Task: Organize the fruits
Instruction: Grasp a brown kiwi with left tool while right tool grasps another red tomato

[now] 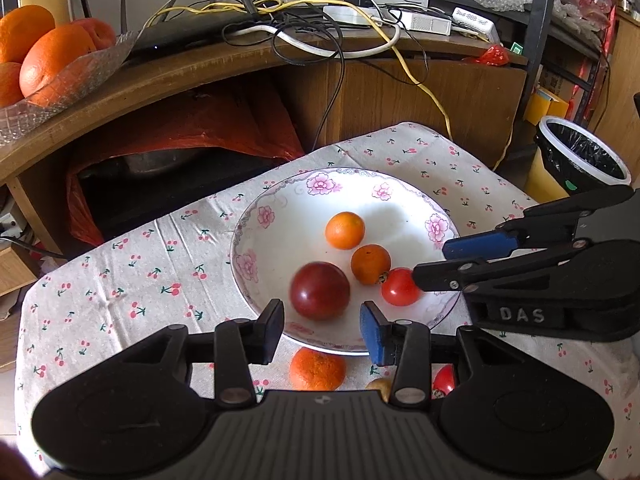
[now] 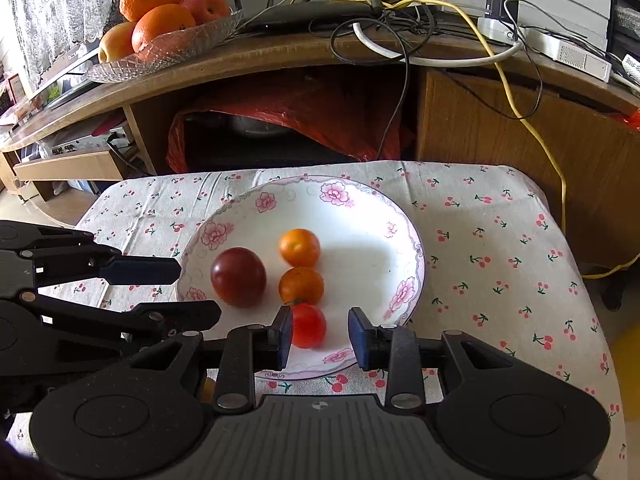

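Observation:
A white flowered plate [image 2: 360,208] [image 1: 280,200] sits on the cherry-print cloth. It holds a dark red plum [image 1: 320,290] [image 2: 239,276], two small oranges [image 1: 345,230] [image 2: 299,247] and a red tomato [image 2: 309,326] [image 1: 400,286]. My right gripper [image 2: 321,338] [image 1: 430,262] is open around the tomato, which lies against the left pad with a gap to the right one. My left gripper [image 1: 322,332] [image 2: 200,292] is open at the plate's near rim, the plum just beyond its tips. A mandarin [image 1: 318,368], a small yellowish fruit [image 1: 380,386] and another tomato [image 1: 444,380] lie on the cloth below it.
A glass bowl [image 2: 180,48] [image 1: 80,84] of large oranges stands on the wooden shelf behind, beside tangled cables [image 1: 320,28]. A red bag [image 2: 280,120] fills the space under the shelf. A lined bin [image 1: 580,156] stands to the right of the table.

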A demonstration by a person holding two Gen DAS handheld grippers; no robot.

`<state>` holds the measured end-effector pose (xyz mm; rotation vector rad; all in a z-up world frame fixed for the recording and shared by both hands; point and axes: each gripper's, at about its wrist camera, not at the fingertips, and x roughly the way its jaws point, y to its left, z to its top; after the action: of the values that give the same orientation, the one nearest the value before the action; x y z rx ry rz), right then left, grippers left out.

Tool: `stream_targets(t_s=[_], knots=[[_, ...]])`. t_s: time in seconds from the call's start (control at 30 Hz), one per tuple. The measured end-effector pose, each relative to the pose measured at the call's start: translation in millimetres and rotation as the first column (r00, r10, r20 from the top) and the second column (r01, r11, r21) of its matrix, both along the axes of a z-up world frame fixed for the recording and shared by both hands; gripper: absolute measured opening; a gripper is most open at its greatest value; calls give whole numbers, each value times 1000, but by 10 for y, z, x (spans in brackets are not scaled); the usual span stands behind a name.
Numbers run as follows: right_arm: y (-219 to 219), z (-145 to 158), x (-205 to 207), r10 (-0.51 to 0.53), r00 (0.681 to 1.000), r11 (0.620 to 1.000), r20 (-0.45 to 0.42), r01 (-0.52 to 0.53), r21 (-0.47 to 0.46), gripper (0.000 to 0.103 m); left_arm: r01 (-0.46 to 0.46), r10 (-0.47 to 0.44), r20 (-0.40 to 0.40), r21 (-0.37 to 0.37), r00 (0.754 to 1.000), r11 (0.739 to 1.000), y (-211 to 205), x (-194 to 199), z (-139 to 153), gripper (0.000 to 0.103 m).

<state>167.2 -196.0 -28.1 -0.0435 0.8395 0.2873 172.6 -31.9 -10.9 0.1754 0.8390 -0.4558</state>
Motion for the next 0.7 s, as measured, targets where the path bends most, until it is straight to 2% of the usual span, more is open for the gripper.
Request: stream_targets(t_s=[0.4,0.7], knots=[[29,82,-174,27,1000,1000,-6,-27,8,28,13,-13,-17,-10,1000,1000,148,-146,53,50],[38,35,-332,61,997,998,-44,-61,-2,28,59,-59,-35,7,998,998,174,-325,43,50]])
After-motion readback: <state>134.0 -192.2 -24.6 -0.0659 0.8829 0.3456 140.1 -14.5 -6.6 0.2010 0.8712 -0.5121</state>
